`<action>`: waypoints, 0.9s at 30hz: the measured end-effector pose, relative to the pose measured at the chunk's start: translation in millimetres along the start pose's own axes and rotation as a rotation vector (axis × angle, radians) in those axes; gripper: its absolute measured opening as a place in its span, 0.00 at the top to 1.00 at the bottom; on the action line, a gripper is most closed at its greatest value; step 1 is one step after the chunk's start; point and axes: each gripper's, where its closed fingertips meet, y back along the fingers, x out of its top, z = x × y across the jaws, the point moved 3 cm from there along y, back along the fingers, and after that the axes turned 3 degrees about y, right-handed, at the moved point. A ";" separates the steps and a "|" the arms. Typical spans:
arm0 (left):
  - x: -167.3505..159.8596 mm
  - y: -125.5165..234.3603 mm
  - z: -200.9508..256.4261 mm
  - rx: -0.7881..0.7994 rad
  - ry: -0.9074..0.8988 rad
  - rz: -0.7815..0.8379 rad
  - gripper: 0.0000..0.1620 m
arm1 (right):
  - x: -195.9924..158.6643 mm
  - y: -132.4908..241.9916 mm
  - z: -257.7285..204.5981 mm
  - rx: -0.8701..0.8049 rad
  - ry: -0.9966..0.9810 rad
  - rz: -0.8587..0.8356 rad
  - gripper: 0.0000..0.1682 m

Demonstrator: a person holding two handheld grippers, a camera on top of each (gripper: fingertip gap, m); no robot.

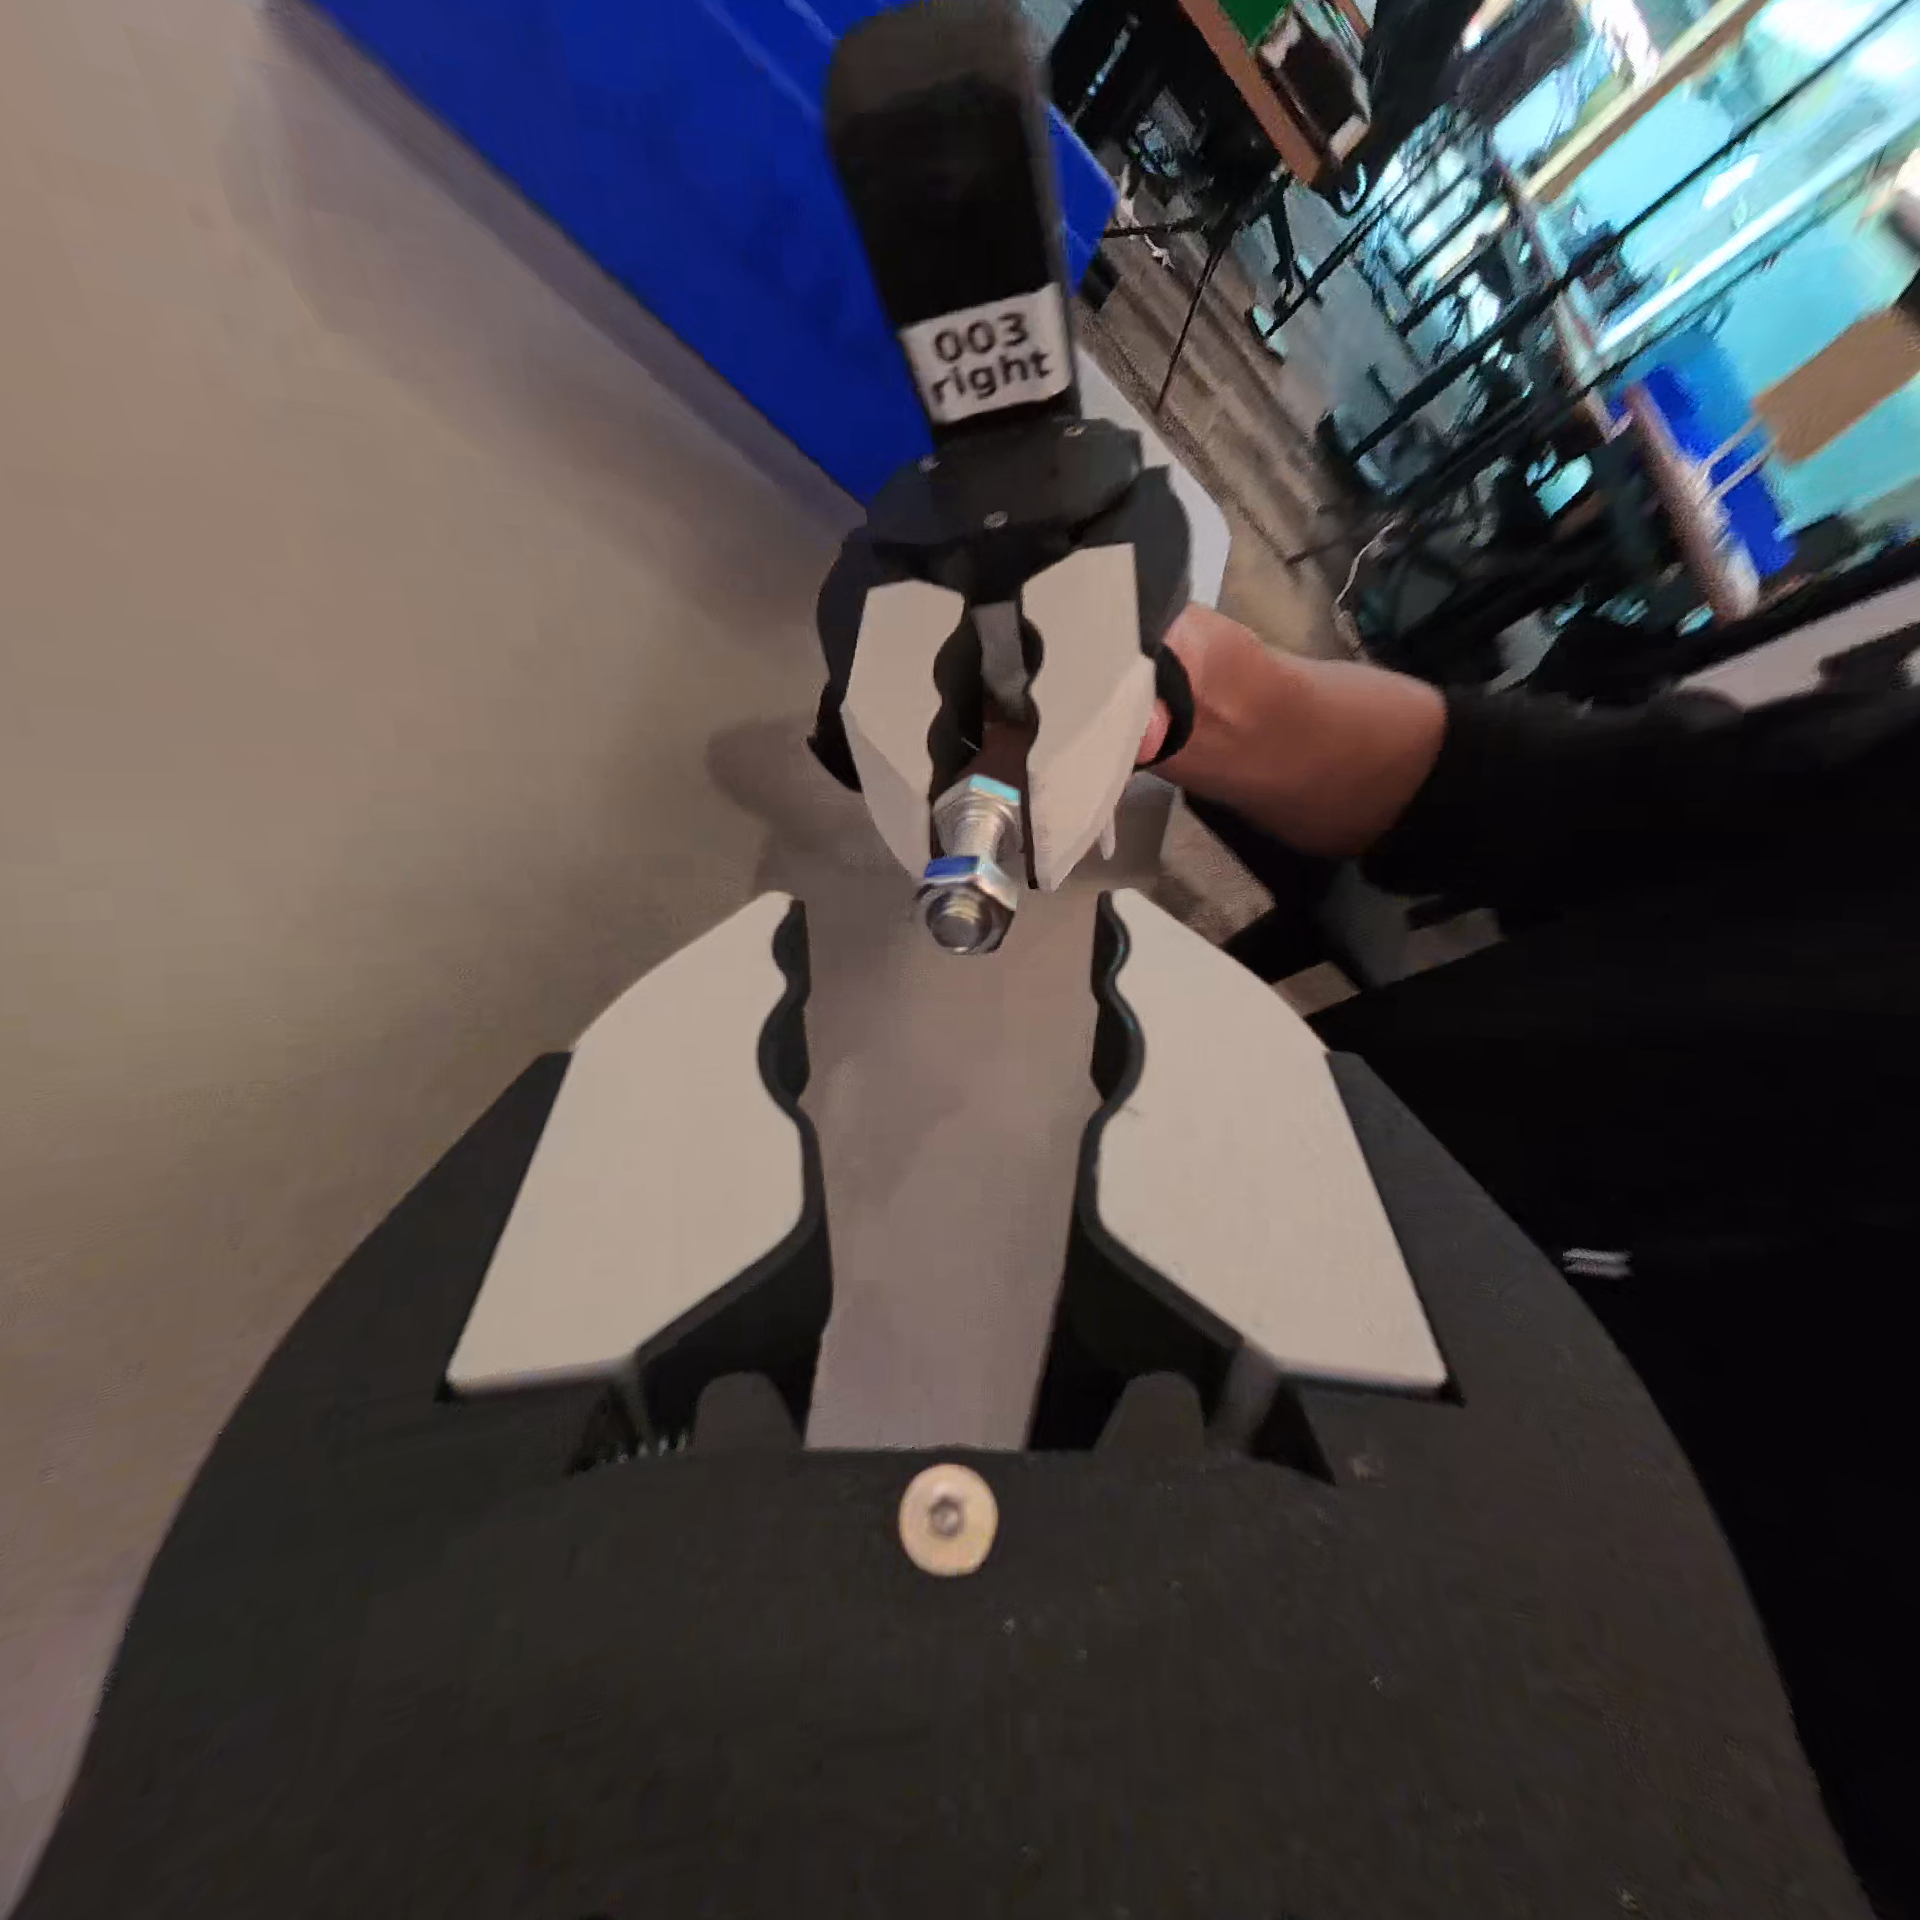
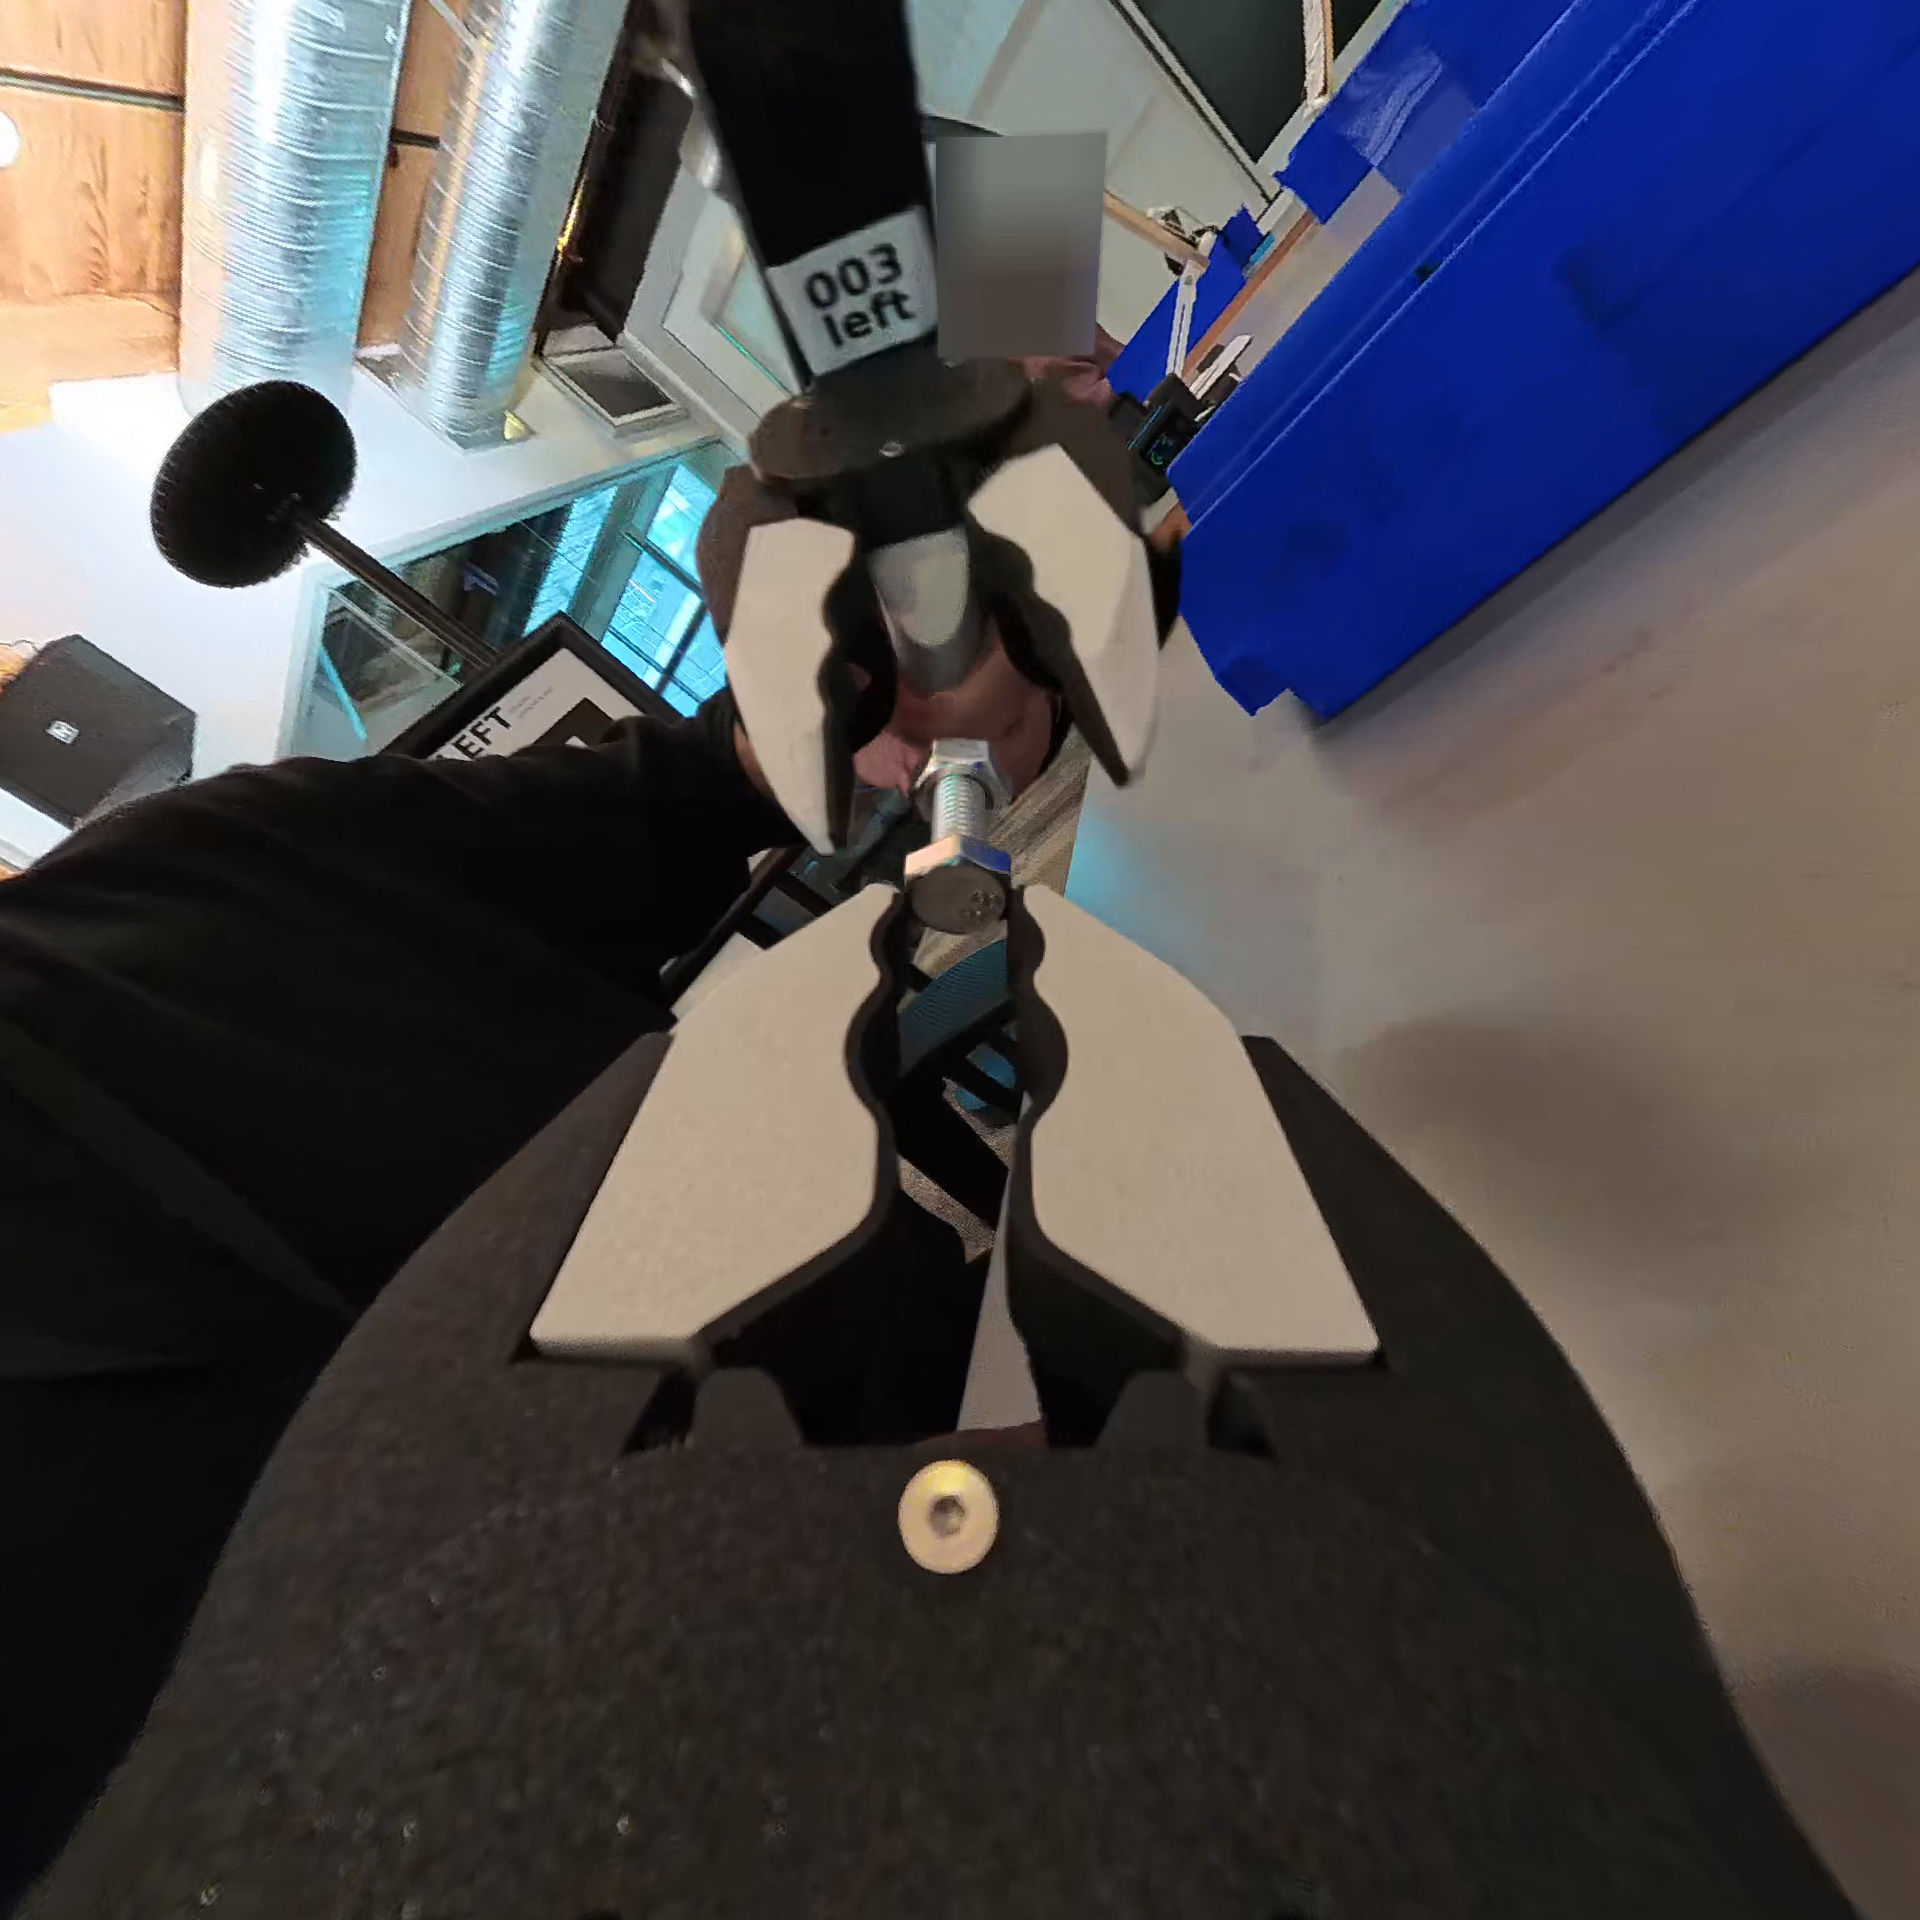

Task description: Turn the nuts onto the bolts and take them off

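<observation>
Between the grippers: bolt (image 1: 971, 831) with nut (image 1: 961, 896), small stiff smooth steel.
Right gripper (image 2: 956, 904): clamped on bolt head.
Left gripper (image 1: 951, 914): wide, empty.
Hold: nut flats.

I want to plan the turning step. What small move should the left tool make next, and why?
Probably close the left tool on the nut: its jaws stand open with the nut level with their tips, while the right tool grips the bolt by its head.
</observation>
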 end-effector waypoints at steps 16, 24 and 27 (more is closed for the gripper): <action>1.8 -9.5 8.3 0.392 -1.035 -0.290 0.88 | 5.1 1.4 -5.7 0.083 -0.090 0.056 0.90; 18.9 -14.0 8.6 0.749 -1.703 -0.309 0.88 | 14.9 9.6 -4.0 0.196 -0.244 0.164 0.90; 18.3 -8.1 17.6 0.730 -1.641 -0.181 0.82 | 14.2 9.1 -3.6 0.176 -0.223 0.153 0.90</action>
